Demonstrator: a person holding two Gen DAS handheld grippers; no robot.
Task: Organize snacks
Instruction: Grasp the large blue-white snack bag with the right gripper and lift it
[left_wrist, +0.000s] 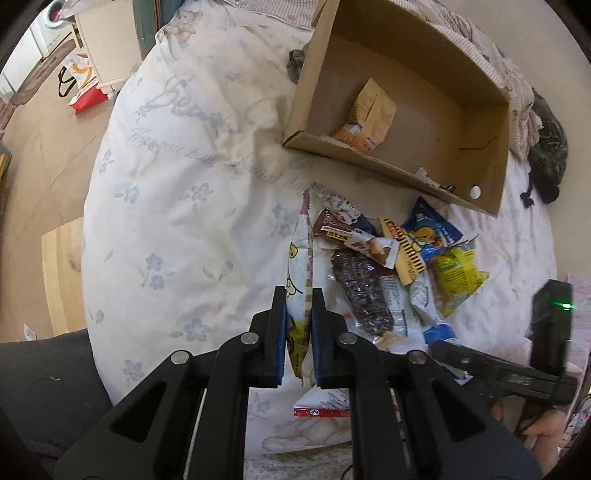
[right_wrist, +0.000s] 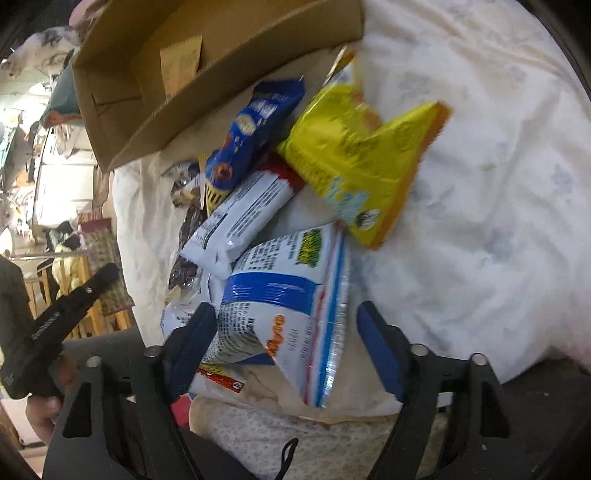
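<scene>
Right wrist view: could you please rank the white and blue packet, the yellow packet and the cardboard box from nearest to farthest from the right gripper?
1. The white and blue packet lies between the fingers of the right gripper, whose jaws are not yet pressing on it.
2. The yellow packet lies beyond it, toward upper right.
3. The cardboard box is farthest, at upper left.

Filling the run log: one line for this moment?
left hand-held gripper: shut on packet | right hand-held gripper: open around bag | box: one snack

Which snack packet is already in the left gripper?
The tall white cartoon-print packet: it stands on edge, pinched in the left gripper, while the other packets lie loose in the pile beside it.
</scene>
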